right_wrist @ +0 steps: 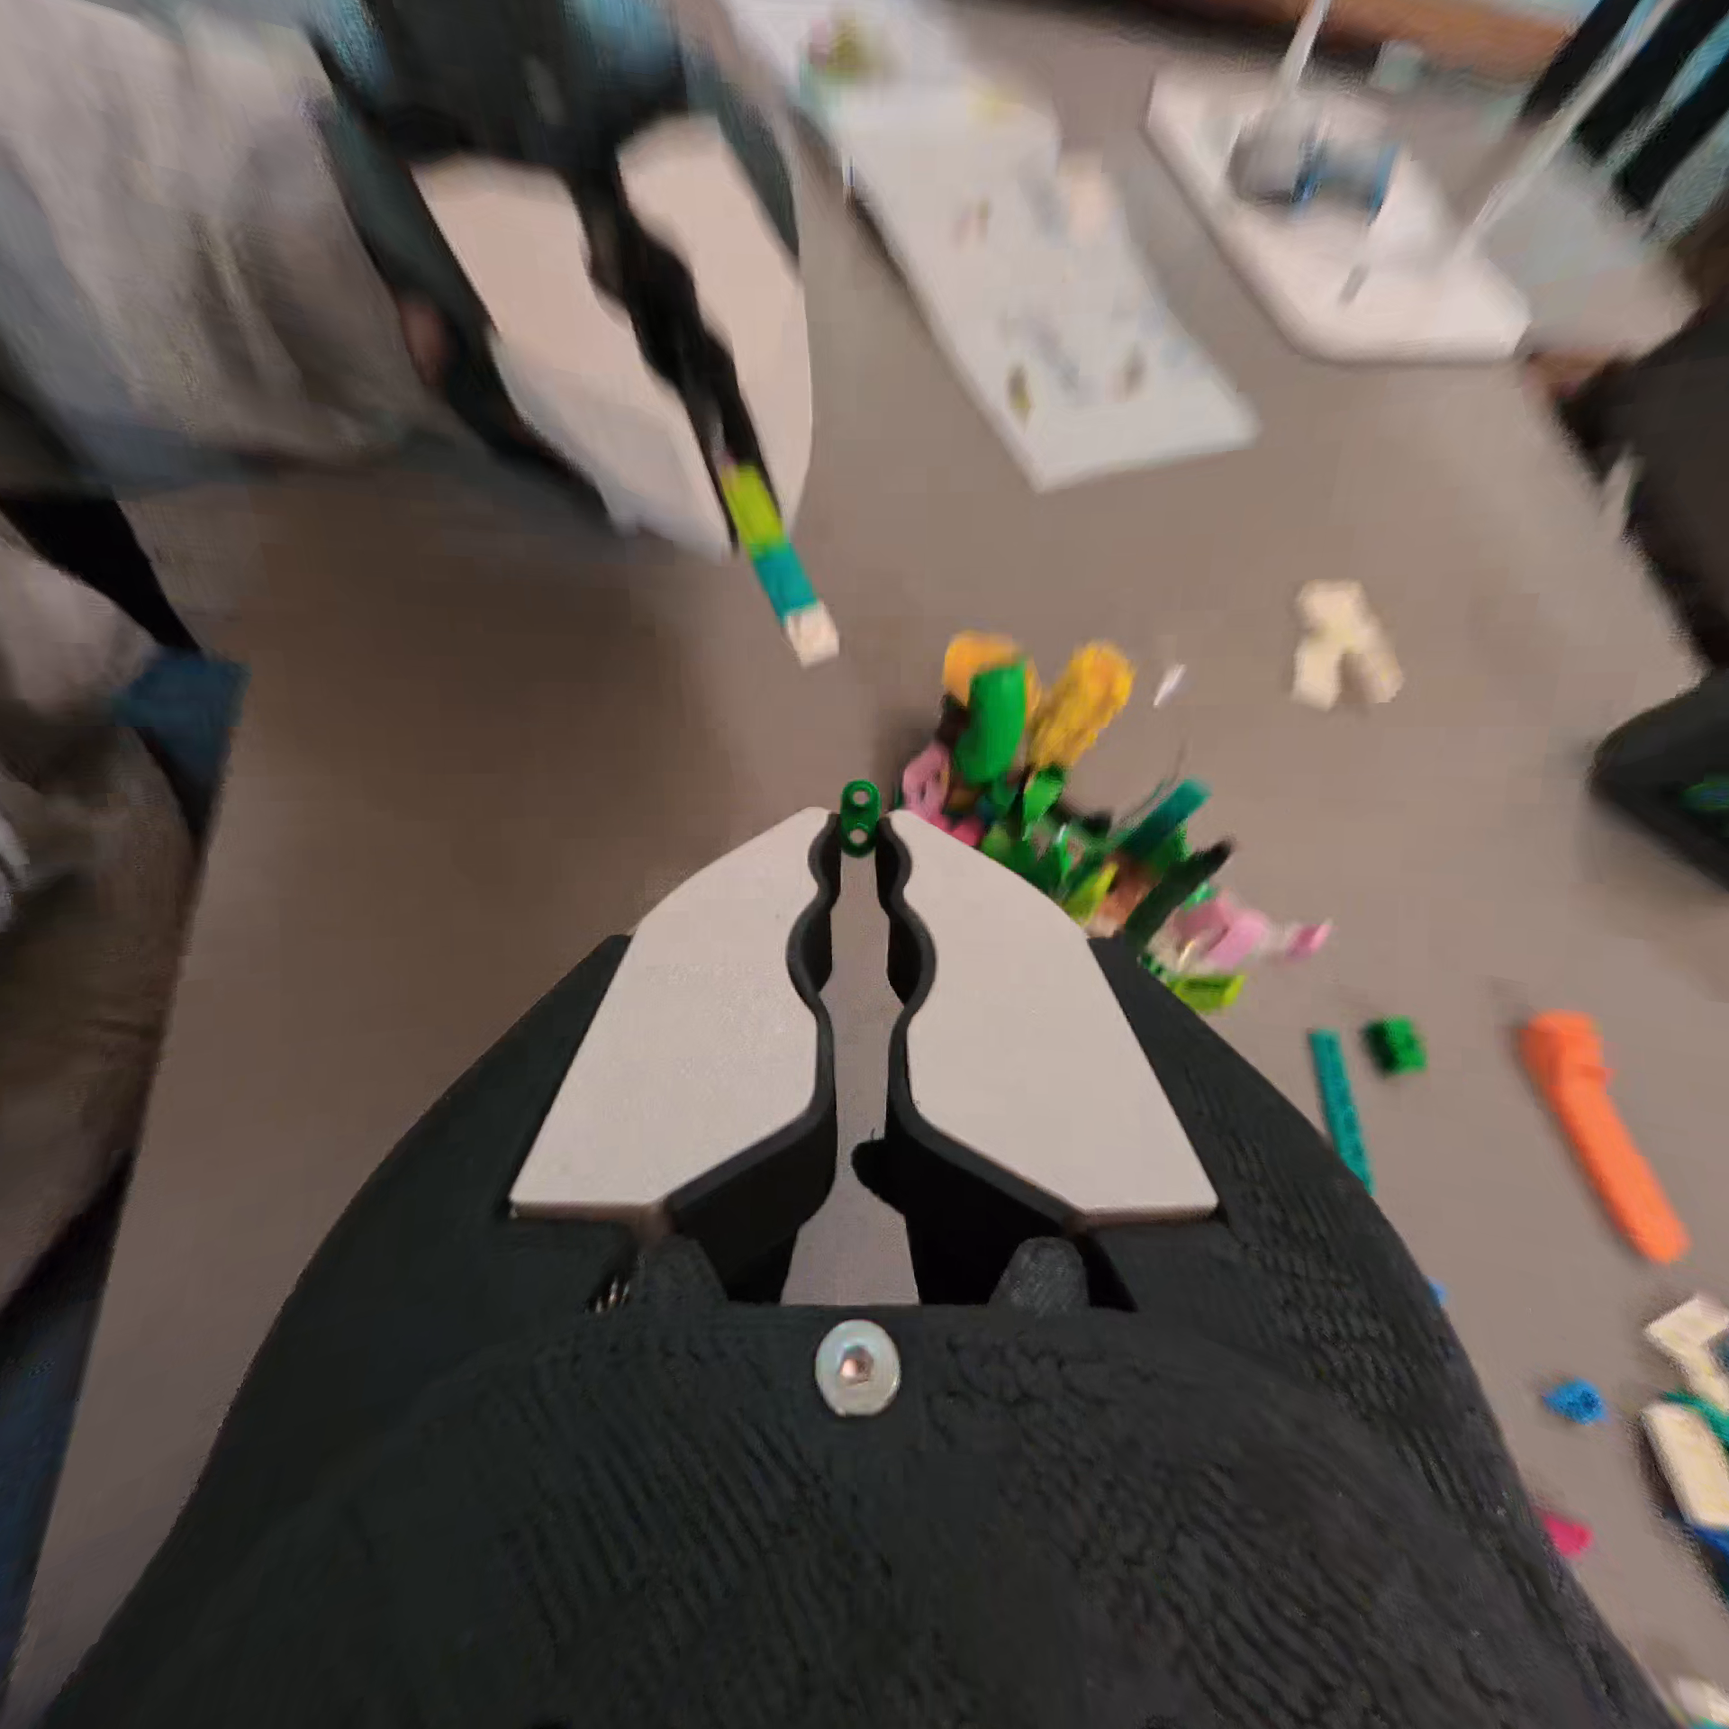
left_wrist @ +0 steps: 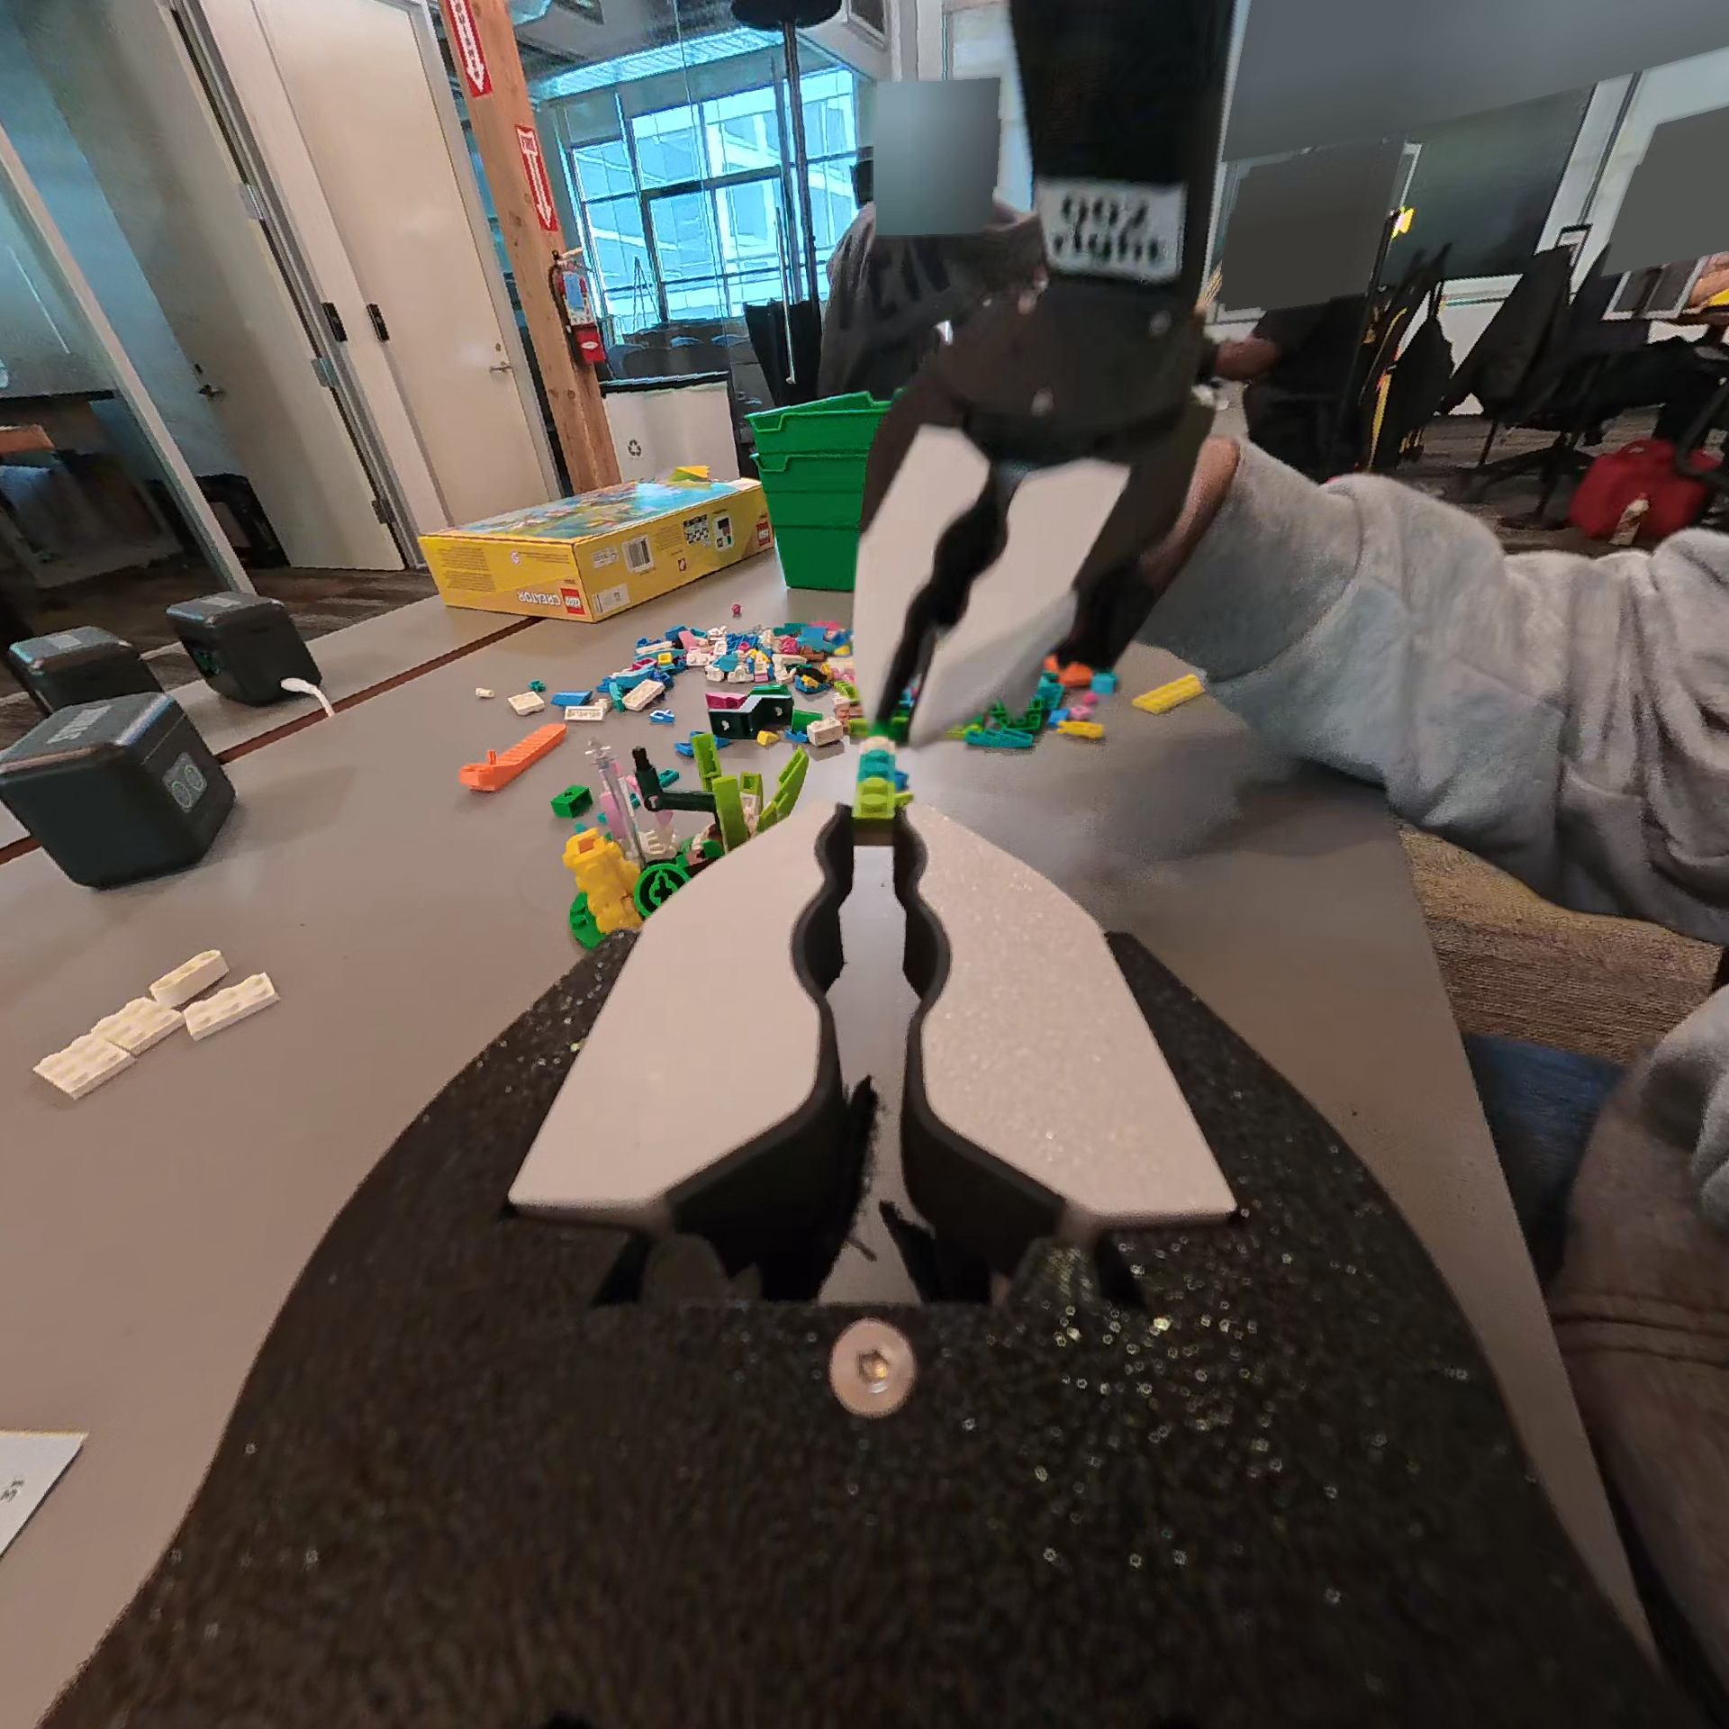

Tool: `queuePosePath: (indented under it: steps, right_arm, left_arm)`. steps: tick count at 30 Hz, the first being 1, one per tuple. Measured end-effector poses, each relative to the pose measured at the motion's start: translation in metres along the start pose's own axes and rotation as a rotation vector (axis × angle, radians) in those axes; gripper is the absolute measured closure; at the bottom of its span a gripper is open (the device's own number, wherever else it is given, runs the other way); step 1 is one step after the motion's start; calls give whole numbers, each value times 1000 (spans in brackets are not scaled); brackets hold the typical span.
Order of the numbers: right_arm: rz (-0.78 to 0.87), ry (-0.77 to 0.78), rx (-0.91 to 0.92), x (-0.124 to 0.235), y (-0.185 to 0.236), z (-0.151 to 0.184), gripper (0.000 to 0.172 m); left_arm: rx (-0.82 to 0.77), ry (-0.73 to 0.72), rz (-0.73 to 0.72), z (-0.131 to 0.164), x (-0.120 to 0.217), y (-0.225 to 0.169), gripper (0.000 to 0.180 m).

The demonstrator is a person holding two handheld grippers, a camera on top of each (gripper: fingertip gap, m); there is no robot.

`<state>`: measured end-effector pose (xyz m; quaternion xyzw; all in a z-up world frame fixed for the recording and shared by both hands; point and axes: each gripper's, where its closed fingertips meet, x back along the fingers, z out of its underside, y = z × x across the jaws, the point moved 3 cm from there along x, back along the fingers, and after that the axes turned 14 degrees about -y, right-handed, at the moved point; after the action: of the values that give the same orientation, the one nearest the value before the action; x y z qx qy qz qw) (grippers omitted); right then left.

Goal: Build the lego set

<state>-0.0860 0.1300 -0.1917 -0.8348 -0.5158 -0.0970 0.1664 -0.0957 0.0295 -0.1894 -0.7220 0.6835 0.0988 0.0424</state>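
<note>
My left gripper (left_wrist: pixel 875 828) is shut on the lime end of a short stack of small bricks (left_wrist: pixel 879 781), lime, then teal, then white, which sticks out forward above the grey table (left_wrist: pixel 374 936). The same stack (right_wrist: pixel 781 571) shows in the blurred right wrist view, in the left gripper's fingers (right_wrist: pixel 655 421). My right gripper (right_wrist: pixel 859 828) is shut on a small dark green piece with two holes (right_wrist: pixel 858 814). In the left wrist view it (left_wrist: pixel 898 725) comes down from above, its tips with the green piece just beyond the stack's white end. A part-built brick flower model (left_wrist: pixel 655 842) stands just left of the left gripper.
A pile of loose coloured bricks (left_wrist: pixel 748 664) lies behind, with a yellow box (left_wrist: pixel 599 547) and stacked green bins (left_wrist: pixel 814 486) beyond. An orange brick separator (left_wrist: pixel 513 758), white plates (left_wrist: pixel 159 1020) and black cubes (left_wrist: pixel 112 786) lie to the left. A grey sleeve (left_wrist: pixel 1450 674) reaches in from the right. A booklet (right_wrist: pixel 1057 309) lies farther off.
</note>
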Motion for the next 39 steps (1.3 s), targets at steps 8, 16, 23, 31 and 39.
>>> queuePosePath:
  steps: [8,16,23,31,39]
  right_arm:
    - [-217,-39,145,-23,22,-53,166]
    - [-306,35,140,-39,23,-50,166]
    - [-341,95,149,-36,25,-48,166]
    - [-363,150,166,-37,25,-49,165]
    - [-356,145,152,-37,23,-44,160]
  left_arm:
    - [-14,-3,33,-1,0,-5,172]
    - [-14,-10,47,-1,1,-8,172]
    - [-21,-3,62,-1,0,-10,172]
    - [-24,-10,68,-1,1,-11,172]
    - [-25,-11,65,-1,1,-11,172]
